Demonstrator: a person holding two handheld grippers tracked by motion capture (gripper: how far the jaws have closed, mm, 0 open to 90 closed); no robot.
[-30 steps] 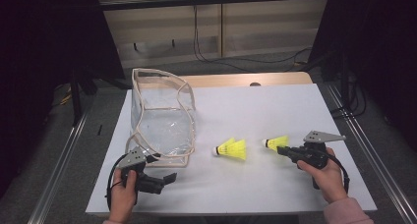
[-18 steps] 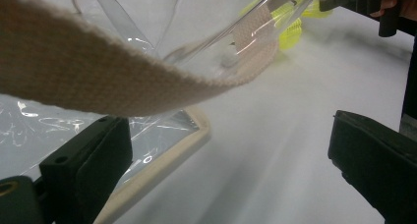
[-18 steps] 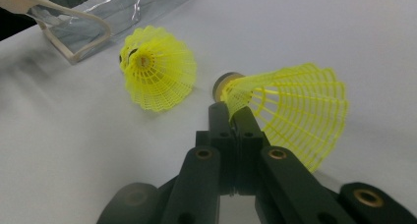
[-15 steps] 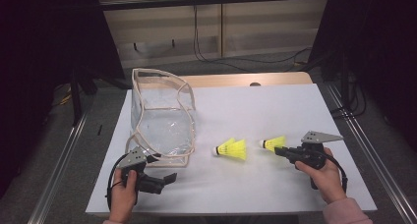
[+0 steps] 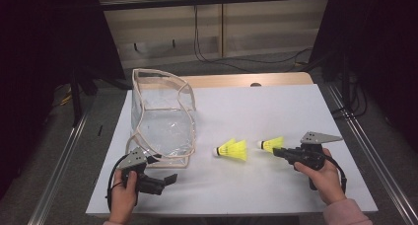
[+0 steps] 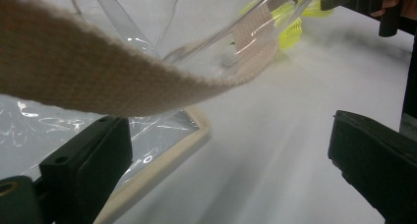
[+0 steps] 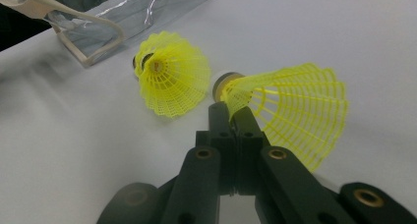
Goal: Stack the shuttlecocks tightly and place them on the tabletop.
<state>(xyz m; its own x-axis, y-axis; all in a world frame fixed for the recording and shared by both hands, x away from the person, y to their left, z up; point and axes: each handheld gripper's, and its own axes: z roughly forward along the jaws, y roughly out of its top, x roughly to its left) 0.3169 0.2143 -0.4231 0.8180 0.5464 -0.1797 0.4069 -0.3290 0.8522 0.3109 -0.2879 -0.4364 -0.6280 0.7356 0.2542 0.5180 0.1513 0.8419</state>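
While the right claw (image 7: pixel 231 111) pinches the yellow mesh-skirted plastic shuttlecock (image 7: pixel 290 113) by its skirt edge, the clear plastic tote bag with beige webbing trim (image 5: pixel 162 121) stands well to its left across the worktop (image 5: pixel 276 106), nearer the spread left claw (image 5: pixel 165 180).

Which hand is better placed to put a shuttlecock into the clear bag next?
Right: its claw is shut on a shuttlecock. The left claw is open, empty, beside the bag.

The person is wearing a pink sleeve (image 5: pixel 345 212) on the right arm, and each black gripper, the left gripper (image 5: pixel 165 179) and the right gripper (image 5: pixel 276 151), is carrying a grey three-cornered plate, brass-ringed pivots and a trailing black cable.
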